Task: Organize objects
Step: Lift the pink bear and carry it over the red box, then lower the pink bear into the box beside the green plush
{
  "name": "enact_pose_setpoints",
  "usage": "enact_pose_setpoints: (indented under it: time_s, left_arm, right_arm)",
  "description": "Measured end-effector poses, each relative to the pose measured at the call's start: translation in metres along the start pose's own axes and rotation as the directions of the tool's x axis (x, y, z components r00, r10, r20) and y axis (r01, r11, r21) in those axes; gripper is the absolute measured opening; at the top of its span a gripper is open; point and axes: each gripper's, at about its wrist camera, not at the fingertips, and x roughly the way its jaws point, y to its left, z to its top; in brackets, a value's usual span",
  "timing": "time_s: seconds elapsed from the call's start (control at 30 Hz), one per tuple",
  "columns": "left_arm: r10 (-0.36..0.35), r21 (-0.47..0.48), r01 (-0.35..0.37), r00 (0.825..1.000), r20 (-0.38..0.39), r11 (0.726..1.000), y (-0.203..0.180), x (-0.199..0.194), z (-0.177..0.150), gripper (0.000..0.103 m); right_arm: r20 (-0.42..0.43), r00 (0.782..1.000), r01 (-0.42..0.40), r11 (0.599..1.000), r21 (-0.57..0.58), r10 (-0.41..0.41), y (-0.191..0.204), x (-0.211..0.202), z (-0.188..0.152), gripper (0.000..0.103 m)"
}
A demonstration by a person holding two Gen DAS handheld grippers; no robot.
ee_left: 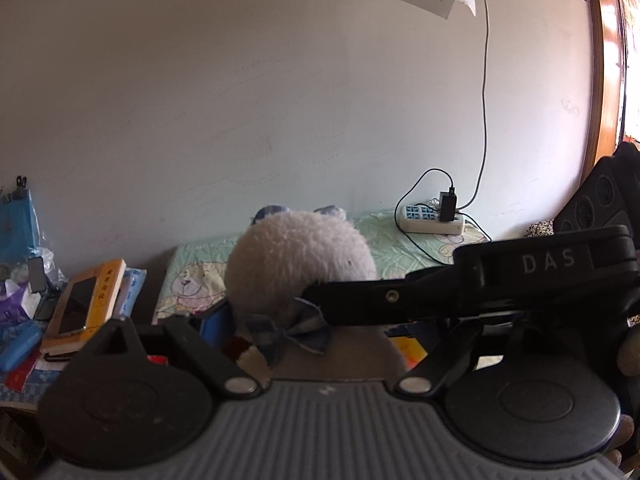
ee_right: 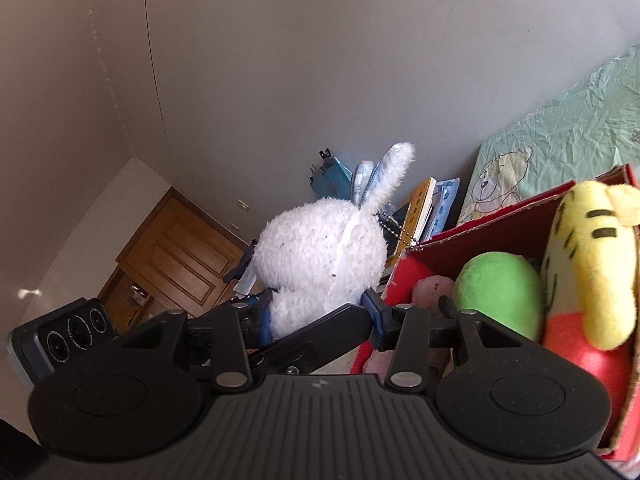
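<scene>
The right hand-held gripper (ee_right: 320, 312) clenched the fluffy white plush rabbit (ee_right: 320, 256) at its body, held up beside the red cardboard box (ee_right: 480, 216). Only the right view showed that box's three toys: one yellow striped plush (ee_right: 592, 256), one green plush ball (ee_right: 496, 292), one pink plush (ee_right: 432, 292). Only the left view showed the white power strip (ee_left: 430, 220) on the bed (ee_left: 380, 236). There the left hand-held gripper (ee_left: 272, 312) bracketed the rabbit's bow; grip unclear, cannot tell.

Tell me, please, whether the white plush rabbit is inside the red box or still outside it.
Outside. The white plush rabbit is held up in the right hand-held gripper, beside the red box, which holds other plush toys.
</scene>
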Motion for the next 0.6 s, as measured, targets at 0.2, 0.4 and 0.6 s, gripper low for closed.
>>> enact_pose_setpoints:
  time_s: [0.2,0.4,0.6]
  left_arm:
    - [-0.025,-0.027,0.024,0.998,-0.051,0.999,0.053,0.017,-0.021,0.087]
    - [-0.067,-0.081,0.059,0.992,-0.106,0.995,0.083,0.044,-0.048,0.088]
    - [-0.097,-0.103,0.083,0.986,-0.137,0.991,0.096,0.056,-0.057,0.092]
  right_arm:
    - [-0.035,0.997,0.071,0.997,0.009,-0.07,-0.002,0.039,-0.017,0.046]
    - [-0.045,0.983,0.175,0.984,-0.038,-0.176,-0.004,0.055,-0.028,0.046]
    - [-0.035,0.967,0.25,0.965,-0.085,-0.253,-0.003,0.064,-0.034,0.045]
